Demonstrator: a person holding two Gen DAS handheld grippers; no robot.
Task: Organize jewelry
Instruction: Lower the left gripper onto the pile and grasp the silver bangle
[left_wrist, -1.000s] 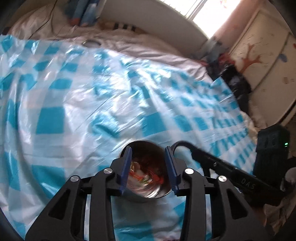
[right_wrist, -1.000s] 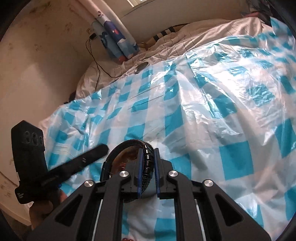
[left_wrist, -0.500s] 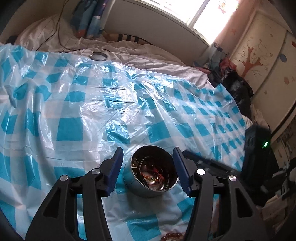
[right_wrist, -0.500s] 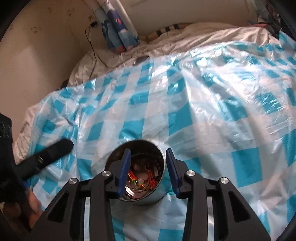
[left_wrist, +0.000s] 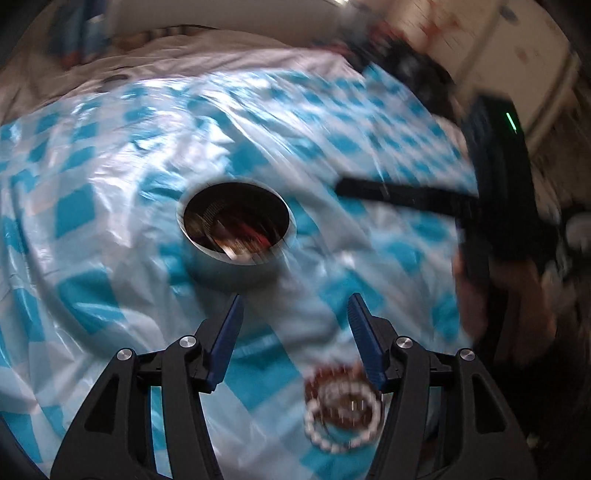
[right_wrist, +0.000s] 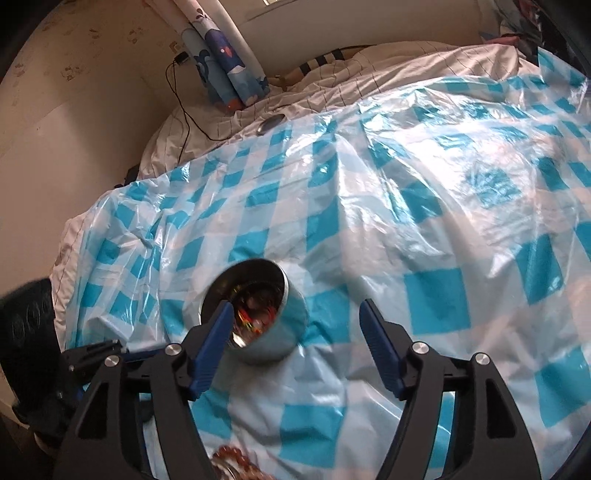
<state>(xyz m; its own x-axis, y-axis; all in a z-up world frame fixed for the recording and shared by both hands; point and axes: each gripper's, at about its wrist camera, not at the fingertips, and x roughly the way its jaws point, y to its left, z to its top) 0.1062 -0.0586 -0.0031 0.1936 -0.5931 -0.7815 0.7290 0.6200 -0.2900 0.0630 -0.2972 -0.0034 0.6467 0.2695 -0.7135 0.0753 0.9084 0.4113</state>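
A round metal tin (left_wrist: 236, 236) holding mixed jewelry stands on the blue-and-white checked plastic sheet (left_wrist: 110, 177); it also shows in the right wrist view (right_wrist: 258, 314). My left gripper (left_wrist: 295, 306) is open and empty, drawn back from the tin. Beaded bracelets, brown and white (left_wrist: 341, 406), lie on the sheet by its right finger. My right gripper (right_wrist: 295, 314) is open and empty, to the right of the tin. A brown bead bracelet (right_wrist: 236, 465) shows at the bottom edge. The left wrist view is motion-blurred.
The sheet (right_wrist: 406, 221) covers a bed with white bedding (right_wrist: 369, 70) behind. A small metal lid (right_wrist: 271, 123) lies at the sheet's far edge. A patterned curtain (right_wrist: 225, 70) and a cable hang at the back wall. The other gripper (left_wrist: 495, 206) shows at the right.
My right gripper let go of the black bracelet into the tin and opened wide. Both grippers pulled back from the tin; the left swung right, bringing the beaded bracelets into view.
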